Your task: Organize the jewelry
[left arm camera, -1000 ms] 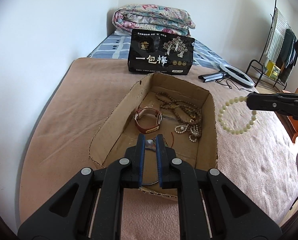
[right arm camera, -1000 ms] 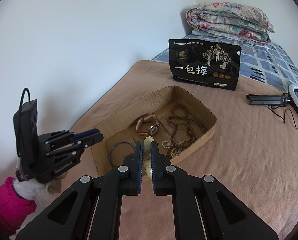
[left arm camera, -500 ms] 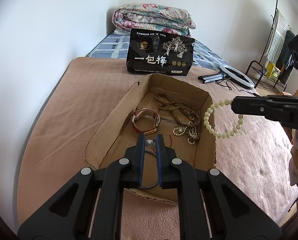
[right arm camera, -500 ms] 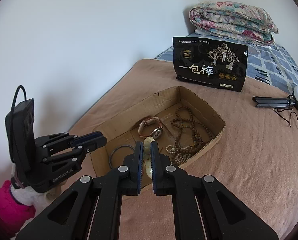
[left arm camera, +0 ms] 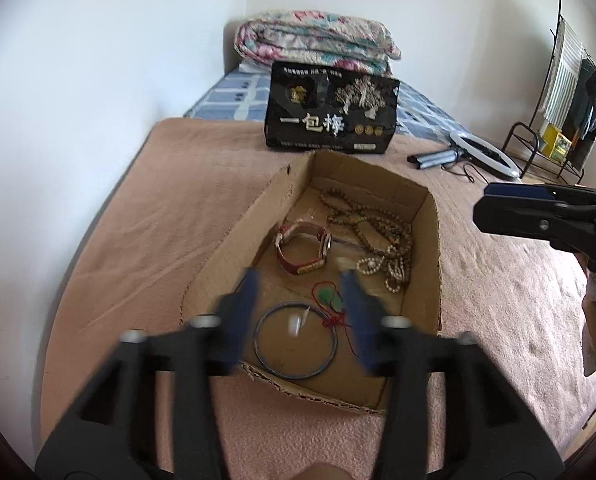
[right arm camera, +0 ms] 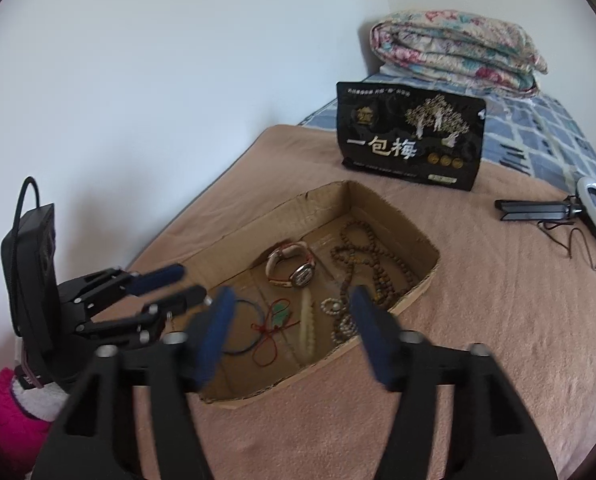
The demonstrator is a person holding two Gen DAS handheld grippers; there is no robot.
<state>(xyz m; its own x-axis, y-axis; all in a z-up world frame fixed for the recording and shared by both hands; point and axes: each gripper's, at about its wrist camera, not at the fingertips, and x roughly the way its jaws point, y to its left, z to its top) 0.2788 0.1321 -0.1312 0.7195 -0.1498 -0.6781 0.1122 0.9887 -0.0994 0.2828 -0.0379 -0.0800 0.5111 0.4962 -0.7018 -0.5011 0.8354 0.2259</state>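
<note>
Left wrist view: my left hand-held gripper (left arm camera: 300, 312), jaws opening and empty, hangs over the cardboard box (left arm camera: 234, 248) at lower centre, the bangle (left arm camera: 296, 340) directly beneath.

Right wrist view: my right hand-held gripper (right arm camera: 288, 332), jaws opening, lets the pale bead bracelet (right arm camera: 307, 326) drop between them, long axis running up-frame, into the box.

This is a bedroom in a home: a bed (right arm camera: 478, 280) covered with a tan blanket stands against plain white walls, and a folded floral quilt (left arm camera: 318, 46) lies at its far end on a blue checked sheet (right arm camera: 546, 136). A ring light (left arm camera: 484, 154) lies on the blanket, and a metal drying rack (left arm camera: 558, 92) (hung with cloths) stands beside the bed.
</note>
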